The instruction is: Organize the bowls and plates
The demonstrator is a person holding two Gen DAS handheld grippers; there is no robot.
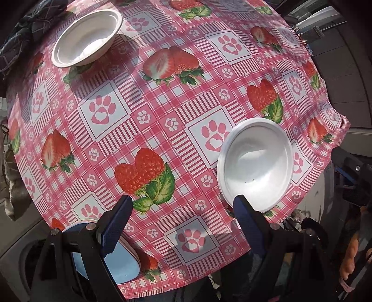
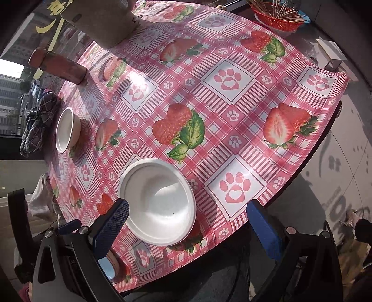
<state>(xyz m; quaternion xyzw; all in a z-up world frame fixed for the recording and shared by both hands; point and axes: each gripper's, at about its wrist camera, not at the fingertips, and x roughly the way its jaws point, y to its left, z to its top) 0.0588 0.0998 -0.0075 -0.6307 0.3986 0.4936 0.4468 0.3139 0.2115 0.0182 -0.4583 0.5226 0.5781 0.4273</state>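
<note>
Near edge of counter [image 1: 162, 120]: blue dish [image 1: 121, 267], partly hidden under the left gripper [image 1: 183, 225]; near bowl [image 2: 160, 202], white, upright, empty, right of it. Far left: far bowl [image 1: 87, 38], same kind, well apart. Left gripper and right gripper [image 2: 190, 230]: jaws wide apart, holding nothing.

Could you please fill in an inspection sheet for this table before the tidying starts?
Surface: strawberry tablecloth, glossy.
Job's things: near white bowl and far white bowl, upright, apart; blue dish at the near edge.
Clutter: red basket of sticks, dark checked cloth.
Grippers: left tongs and right tongs open, nothing between them.
Cables: nothing seen.
Surroundings: pavement below.
</note>
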